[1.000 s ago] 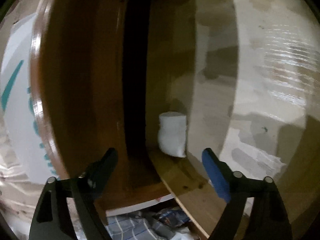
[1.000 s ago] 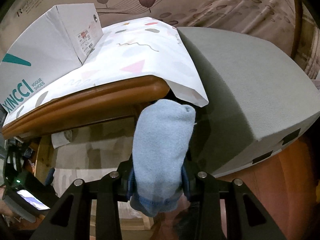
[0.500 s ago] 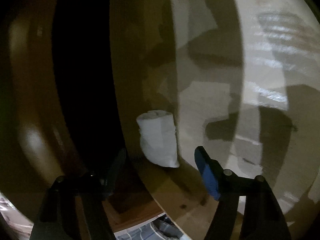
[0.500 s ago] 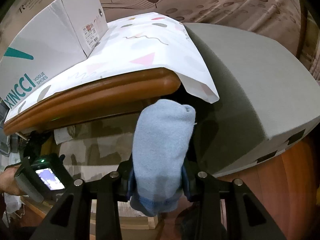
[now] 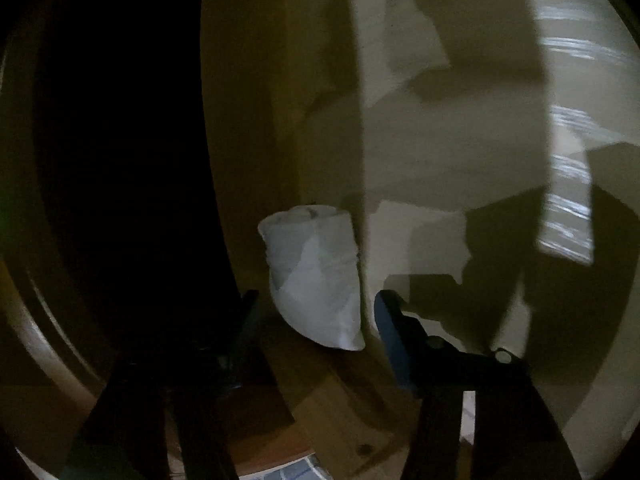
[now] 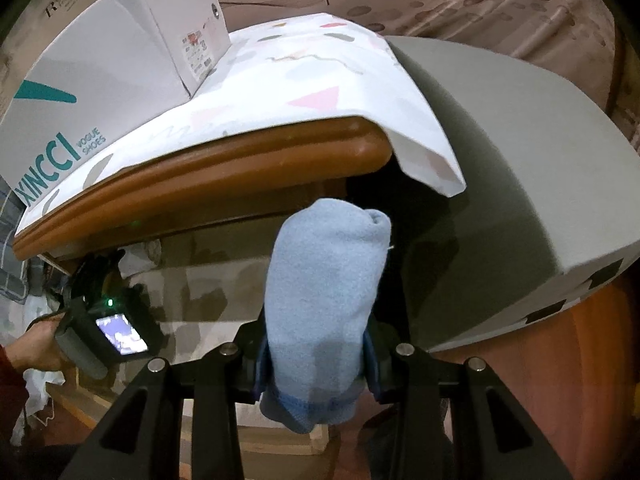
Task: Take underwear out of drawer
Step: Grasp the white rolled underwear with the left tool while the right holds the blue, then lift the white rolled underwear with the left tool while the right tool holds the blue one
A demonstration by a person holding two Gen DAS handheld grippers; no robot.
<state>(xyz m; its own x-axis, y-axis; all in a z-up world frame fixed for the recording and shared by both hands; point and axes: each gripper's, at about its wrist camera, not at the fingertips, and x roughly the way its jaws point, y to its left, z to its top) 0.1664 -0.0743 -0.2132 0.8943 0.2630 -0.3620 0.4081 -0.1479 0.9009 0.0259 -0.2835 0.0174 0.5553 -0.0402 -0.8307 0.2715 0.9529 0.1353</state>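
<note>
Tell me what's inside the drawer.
One white roll stands against the drawer's wall, between the left tool's open jaws, untouched. The dark left part is unreadable.

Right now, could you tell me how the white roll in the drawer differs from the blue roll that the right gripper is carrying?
The white roll is white; the blue roll is light blue.

The white roll stands free in the drawer's dim corner; the blue roll is clamped in the right gripper, outside in brighter light.

The left gripper has just been closing, its jaws either side of the white roll, not pressing.

Both are rolled cloth bundles standing roughly upright.
</note>
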